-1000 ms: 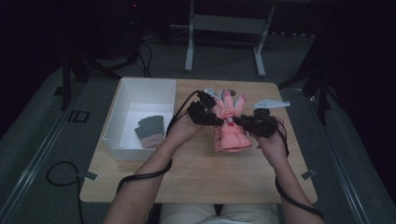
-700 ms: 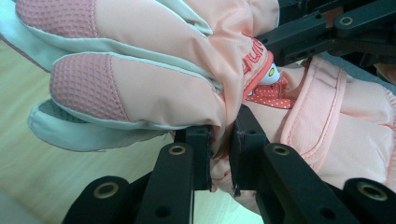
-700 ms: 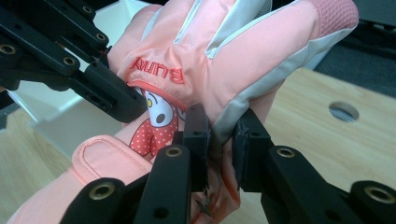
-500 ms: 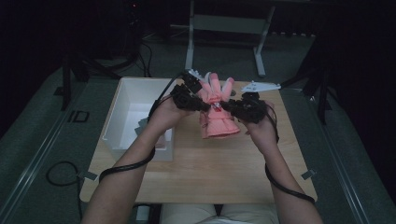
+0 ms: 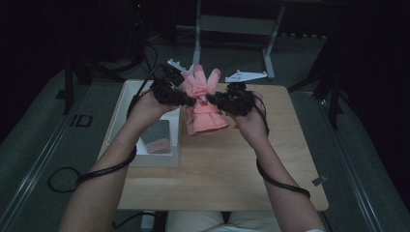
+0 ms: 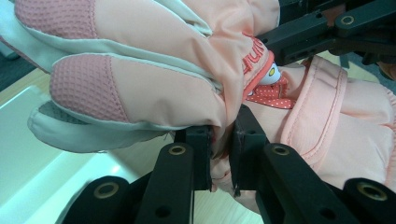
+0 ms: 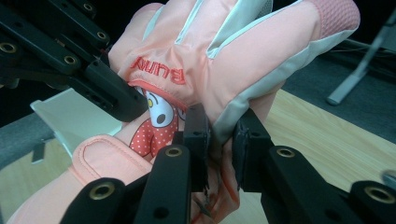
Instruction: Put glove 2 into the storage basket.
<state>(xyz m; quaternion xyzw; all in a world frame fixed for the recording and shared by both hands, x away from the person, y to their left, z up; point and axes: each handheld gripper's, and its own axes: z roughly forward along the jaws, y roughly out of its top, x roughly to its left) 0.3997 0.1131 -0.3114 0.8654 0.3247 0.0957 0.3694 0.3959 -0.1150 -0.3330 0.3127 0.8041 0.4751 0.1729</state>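
A pink padded glove (image 5: 204, 104) hangs in the air above the table's far edge, fingers up and cuff down. My left gripper (image 5: 189, 99) is shut on its left side. My right gripper (image 5: 215, 100) is shut on its right side. In the left gripper view the pink glove (image 6: 177, 79) is pinched between the black jaws of the left gripper (image 6: 220, 151). The right gripper view shows the right gripper (image 7: 220, 140) clamped on the edge of the glove (image 7: 224, 60), below its red embroidered lettering and cartoon print. The other gripper's jaws cross at the upper left there.
A white bin (image 5: 125, 108) stands on the left of the wooden table (image 5: 232, 169) and holds a grey and pink folded item (image 5: 155, 137). A metal stand (image 5: 232, 29) rises behind the table. Black cables trail off both forearms.
Both grippers have lifted the glove off the table and carried it up, away from the person and a little left, toward the bin. The glove now hangs upright.
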